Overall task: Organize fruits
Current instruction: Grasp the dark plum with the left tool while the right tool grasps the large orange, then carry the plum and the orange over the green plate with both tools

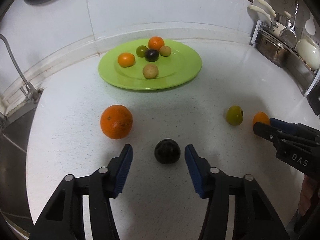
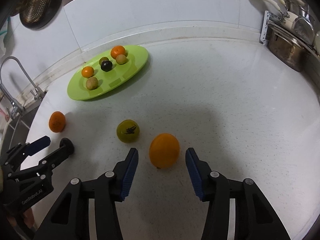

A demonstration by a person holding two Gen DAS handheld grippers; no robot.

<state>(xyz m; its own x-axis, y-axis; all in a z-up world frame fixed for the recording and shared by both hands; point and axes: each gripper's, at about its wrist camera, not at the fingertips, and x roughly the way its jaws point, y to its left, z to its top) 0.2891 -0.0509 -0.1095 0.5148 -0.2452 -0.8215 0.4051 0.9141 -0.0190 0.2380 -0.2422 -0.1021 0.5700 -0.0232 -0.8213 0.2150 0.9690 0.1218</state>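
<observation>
A green plate [image 1: 180,76] [image 2: 132,68] at the back of the white counter holds several small fruits. My left gripper [image 1: 158,152] is open, its pads on either side of a dark round fruit [image 1: 167,151] on the counter, not touching it. A large orange [image 1: 116,121] [image 2: 57,121] lies to its left. My right gripper [image 2: 162,155] is open around a yellow-orange fruit [image 2: 164,150] [image 1: 260,118], apart from it. A green tomato-like fruit [image 2: 128,131] [image 1: 234,115] lies just left of it. The left gripper shows in the right wrist view [image 2: 56,142] with the dark fruit [image 2: 68,143] partly hidden.
A faucet [image 2: 18,84] and sink edge lie at the left. A metal pot [image 2: 286,50] and a rack of utensils [image 1: 280,26] stand at the back right. A strainer [image 2: 34,6] hangs on the tiled wall.
</observation>
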